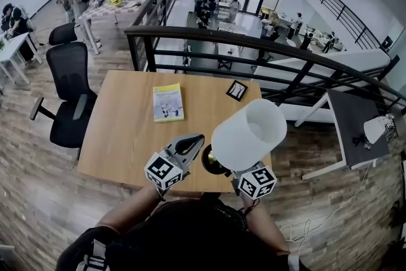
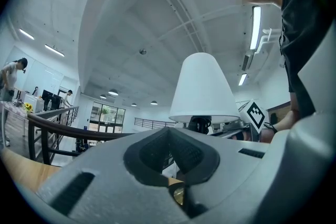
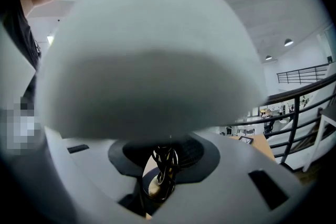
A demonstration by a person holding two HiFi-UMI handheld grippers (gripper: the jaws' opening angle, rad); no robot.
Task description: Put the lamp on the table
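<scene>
The lamp has a white shade (image 1: 247, 133) and a dark base with a brass rim (image 1: 212, 162), right at the near edge of the wooden table (image 1: 127, 136). I cannot tell whether the base rests on the table or hangs just above it. My right gripper (image 3: 165, 176) is shut on the lamp's black twisted stem under the shade; in the head view only its marker cube (image 1: 257, 181) shows. The left gripper (image 1: 190, 144) lies just left of the base, jaws shut and empty. In the left gripper view the lamp shade (image 2: 203, 89) stands close ahead.
A yellow-green book (image 1: 168, 102) lies mid-table and a small black-framed card (image 1: 237, 90) sits near the far right corner. A black office chair (image 1: 66, 98) stands left of the table. A dark railing (image 1: 254, 47) runs behind it, and a grey side table (image 1: 355, 127) stands at the right.
</scene>
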